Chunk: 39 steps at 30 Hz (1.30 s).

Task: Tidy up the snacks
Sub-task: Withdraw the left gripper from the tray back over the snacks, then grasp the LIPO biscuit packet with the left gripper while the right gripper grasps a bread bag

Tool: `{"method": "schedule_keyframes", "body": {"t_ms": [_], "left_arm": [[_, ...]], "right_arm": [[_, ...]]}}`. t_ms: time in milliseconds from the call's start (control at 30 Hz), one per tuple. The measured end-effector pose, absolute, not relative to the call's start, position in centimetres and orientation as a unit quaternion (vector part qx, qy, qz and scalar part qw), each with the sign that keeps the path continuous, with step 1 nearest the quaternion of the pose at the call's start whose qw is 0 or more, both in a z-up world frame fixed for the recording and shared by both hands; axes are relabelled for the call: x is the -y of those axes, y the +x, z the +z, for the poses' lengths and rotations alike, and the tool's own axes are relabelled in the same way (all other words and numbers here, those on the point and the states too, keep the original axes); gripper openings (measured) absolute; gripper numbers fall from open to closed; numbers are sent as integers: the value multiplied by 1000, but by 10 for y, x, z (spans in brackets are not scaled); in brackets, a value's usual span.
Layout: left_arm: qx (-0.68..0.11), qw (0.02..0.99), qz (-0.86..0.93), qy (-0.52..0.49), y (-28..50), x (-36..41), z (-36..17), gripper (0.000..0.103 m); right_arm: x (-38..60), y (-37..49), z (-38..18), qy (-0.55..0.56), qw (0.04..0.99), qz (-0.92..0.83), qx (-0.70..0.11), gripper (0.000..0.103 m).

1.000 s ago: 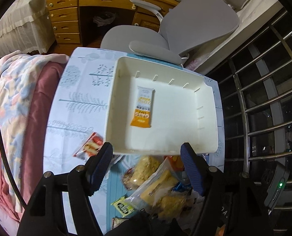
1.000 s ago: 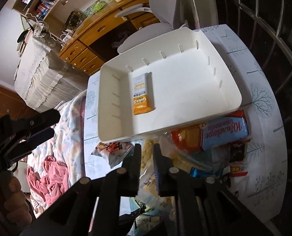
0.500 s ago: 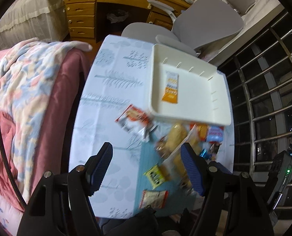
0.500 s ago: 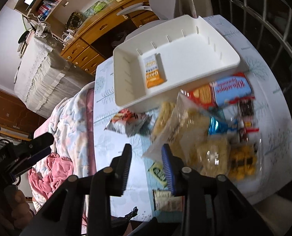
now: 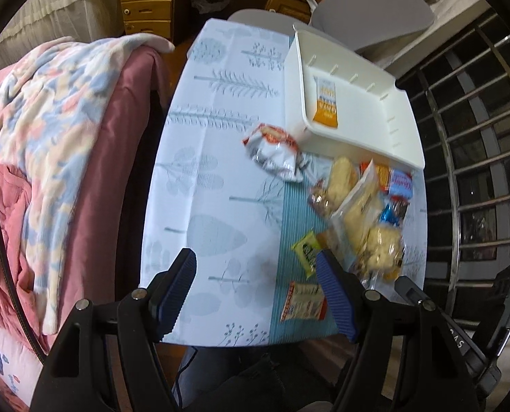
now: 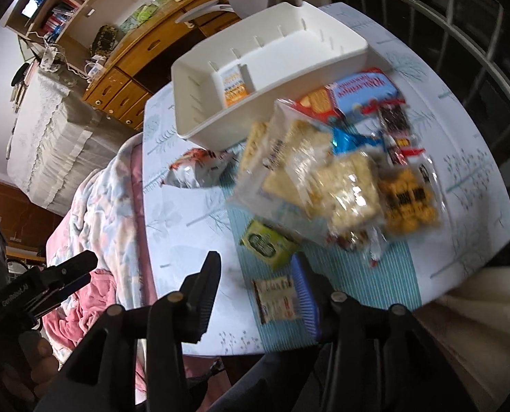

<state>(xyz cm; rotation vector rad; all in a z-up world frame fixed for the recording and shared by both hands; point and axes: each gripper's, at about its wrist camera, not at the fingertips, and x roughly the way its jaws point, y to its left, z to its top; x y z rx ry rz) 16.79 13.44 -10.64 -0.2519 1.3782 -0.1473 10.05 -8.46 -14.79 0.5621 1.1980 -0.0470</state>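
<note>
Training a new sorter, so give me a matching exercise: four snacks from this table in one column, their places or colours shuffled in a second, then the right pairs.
Things:
1. oat bar
2. green packet
3. silver and red bag
4. blue biscuit pack

Places and colours:
A. on the tablecloth beside the white tray's left corner
B. inside the white tray
C. against the tray's near wall, with round biscuits pictured on a red end
D. on the blue striped strip, just ahead of the right gripper

Pairs: 1-B, 2-D, 3-A, 4-C
</note>
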Motion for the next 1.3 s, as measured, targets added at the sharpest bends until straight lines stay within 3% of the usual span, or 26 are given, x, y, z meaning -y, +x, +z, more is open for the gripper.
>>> {"method": "schedule_keyframes", "body": {"t_ms": [500,667,967,1300], "left_arm": [[-652,748,-62,-101,135,-109,-122,86],[-660,741,-56,-108,133,-87,-125,88],[-662,738,-20,-129,142,-50,-130,89],[-680,711,9,-178,149,-4,-160,89]], "right_arm": [[114,82,-152,200,806,20,-556,63],[127,86,-152,168,808,59,-561,75],[160,103,-158,117,802,107,-575,84],[196,130,-174,73,781,156,-600,86]]}}
